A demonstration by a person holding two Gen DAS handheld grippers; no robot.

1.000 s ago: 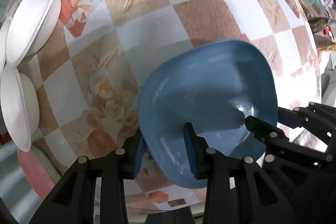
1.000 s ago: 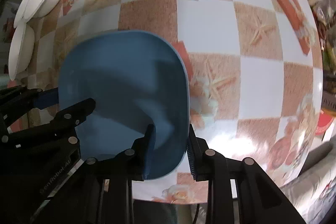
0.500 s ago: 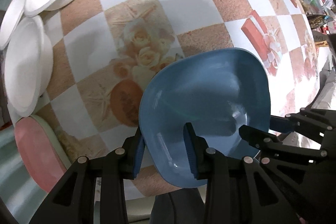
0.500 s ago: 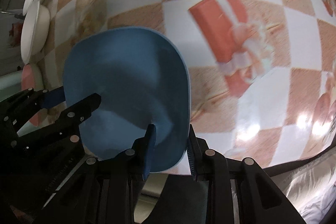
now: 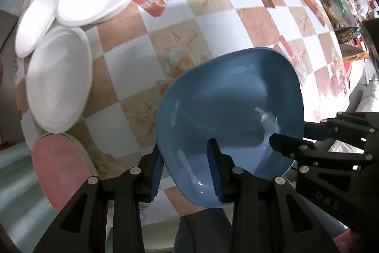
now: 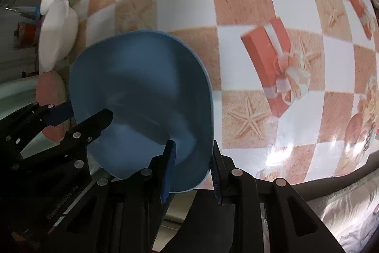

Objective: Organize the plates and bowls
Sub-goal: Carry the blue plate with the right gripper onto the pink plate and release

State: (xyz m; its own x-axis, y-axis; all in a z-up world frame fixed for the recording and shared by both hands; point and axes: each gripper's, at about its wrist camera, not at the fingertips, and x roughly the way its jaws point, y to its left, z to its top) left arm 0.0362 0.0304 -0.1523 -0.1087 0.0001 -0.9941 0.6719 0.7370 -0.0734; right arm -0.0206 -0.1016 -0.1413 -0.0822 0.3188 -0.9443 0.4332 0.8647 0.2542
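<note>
bowl [image 5: 227,110] | you carried it left, toward table edge | white dishes [image 5: 59,77] now nearer | pink plate [image 5: 59,167] come into view beside it

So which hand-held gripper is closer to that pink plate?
Left. The left hand-held gripper grips the blue bowl's side nearest the pink plate; the right grips the far side.

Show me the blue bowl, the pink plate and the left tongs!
blue bowl [image 5: 227,101]: left wrist view, on its inside wall.
pink plate [image 5: 59,170]: left wrist view, on its pink face.
left tongs [image 5: 186,172]: left wrist view, midway between the fingertips.
</note>
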